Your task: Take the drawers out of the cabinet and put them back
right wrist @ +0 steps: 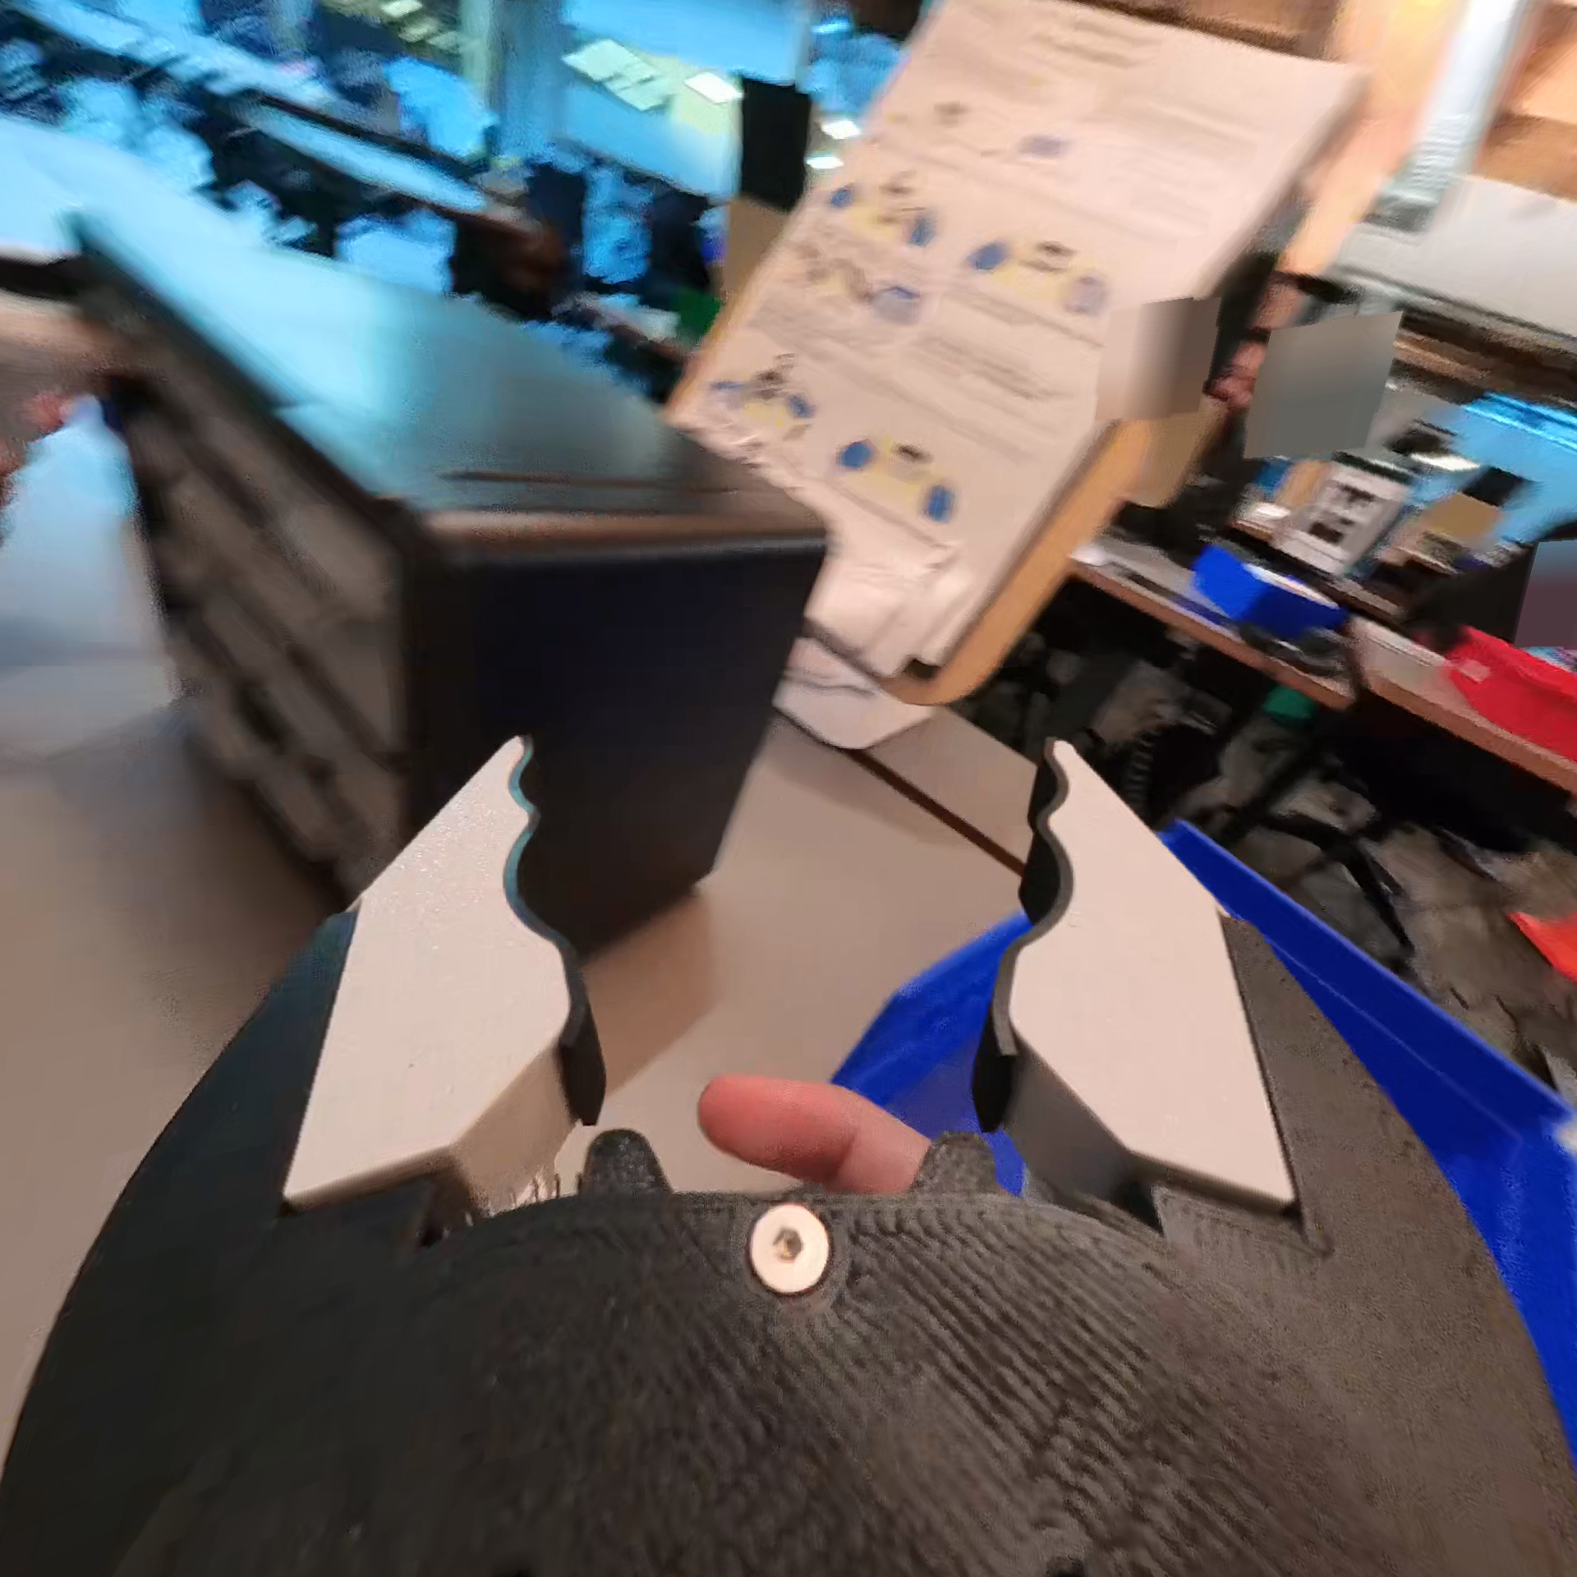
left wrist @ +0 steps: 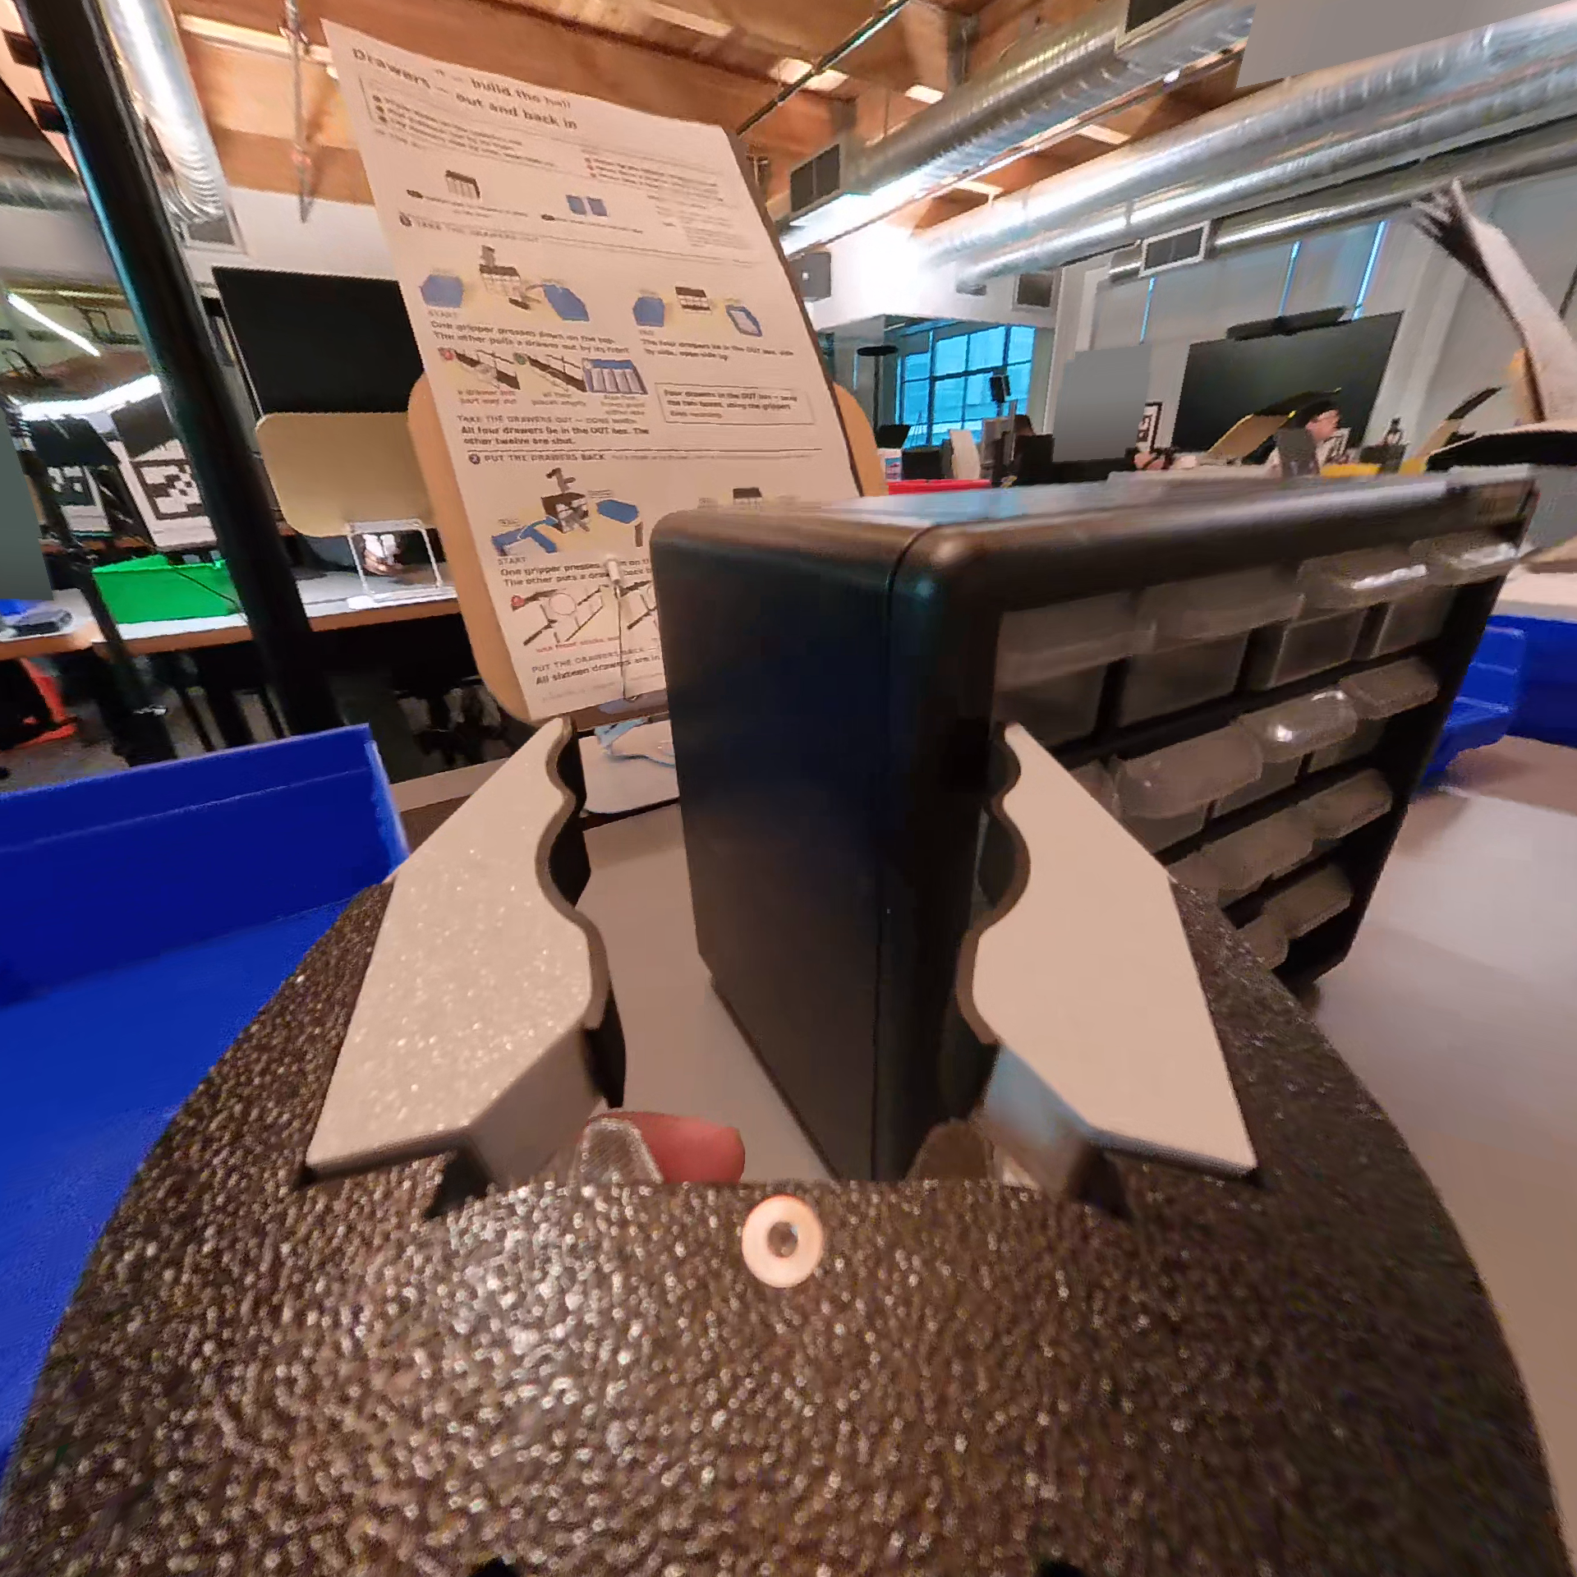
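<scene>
Flanking the black cabinet (left wrist: 794, 819), left hand-held gripper (left wrist: 785, 751) open; right hand-held gripper (right wrist: 789, 755) open, apparently empty

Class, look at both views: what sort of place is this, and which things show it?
Probably an open workshop or lab office: exposed silver ceiling ducts, long worktables with large dark monitors, and printed black-and-white marker boards behind the black plastic drawer cabinet.

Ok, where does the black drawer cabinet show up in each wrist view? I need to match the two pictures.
Left wrist view: the cabinet fills centre and right, its side panel between the open left tongs, drawer fronts facing right.
Right wrist view: the cabinet sits upper left, blurred, beyond the open right tongs.
Shared landmark: the instruction sheet propped behind the cabinet.
</scene>
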### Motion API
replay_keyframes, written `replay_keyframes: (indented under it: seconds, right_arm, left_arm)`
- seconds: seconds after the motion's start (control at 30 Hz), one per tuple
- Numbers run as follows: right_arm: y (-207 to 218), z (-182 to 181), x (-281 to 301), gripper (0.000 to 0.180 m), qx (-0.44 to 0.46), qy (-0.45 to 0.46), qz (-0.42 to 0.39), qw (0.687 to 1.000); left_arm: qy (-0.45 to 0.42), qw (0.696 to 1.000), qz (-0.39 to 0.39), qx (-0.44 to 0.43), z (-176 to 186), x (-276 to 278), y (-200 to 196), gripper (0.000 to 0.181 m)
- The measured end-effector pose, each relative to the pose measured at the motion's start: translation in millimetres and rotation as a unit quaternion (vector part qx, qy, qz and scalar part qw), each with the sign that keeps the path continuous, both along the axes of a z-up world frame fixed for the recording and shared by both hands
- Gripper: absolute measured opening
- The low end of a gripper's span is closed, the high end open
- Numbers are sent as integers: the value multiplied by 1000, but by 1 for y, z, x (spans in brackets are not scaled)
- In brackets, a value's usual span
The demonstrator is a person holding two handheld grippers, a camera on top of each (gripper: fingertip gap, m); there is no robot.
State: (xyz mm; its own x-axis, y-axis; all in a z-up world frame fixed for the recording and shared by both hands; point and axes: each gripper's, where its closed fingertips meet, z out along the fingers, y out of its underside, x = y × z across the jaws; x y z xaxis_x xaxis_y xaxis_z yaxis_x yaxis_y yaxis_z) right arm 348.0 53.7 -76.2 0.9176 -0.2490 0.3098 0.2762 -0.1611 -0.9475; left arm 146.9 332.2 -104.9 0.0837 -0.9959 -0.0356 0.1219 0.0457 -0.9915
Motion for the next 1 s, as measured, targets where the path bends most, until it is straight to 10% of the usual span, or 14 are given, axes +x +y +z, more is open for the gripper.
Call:
replay_keyframes:
  seconds: [0.17, 0.6, 1.0]
  right_arm:
    - [-38, 10, 106, 105, 186, 53, -259, 946]
    - [34, -67, 144, 92, 83, 21, -305, 949]
    - [6, -79, 138, 66, 63, -26, -351, 934]
  left_arm:
    - [-13, 1000, -7, 8, 12, 2, -4, 92]
    - [-46, 998, -38, -7, 11, -43, -41, 91]
    - [-22, 999, -43, 26, -2, -49, -66, 89]
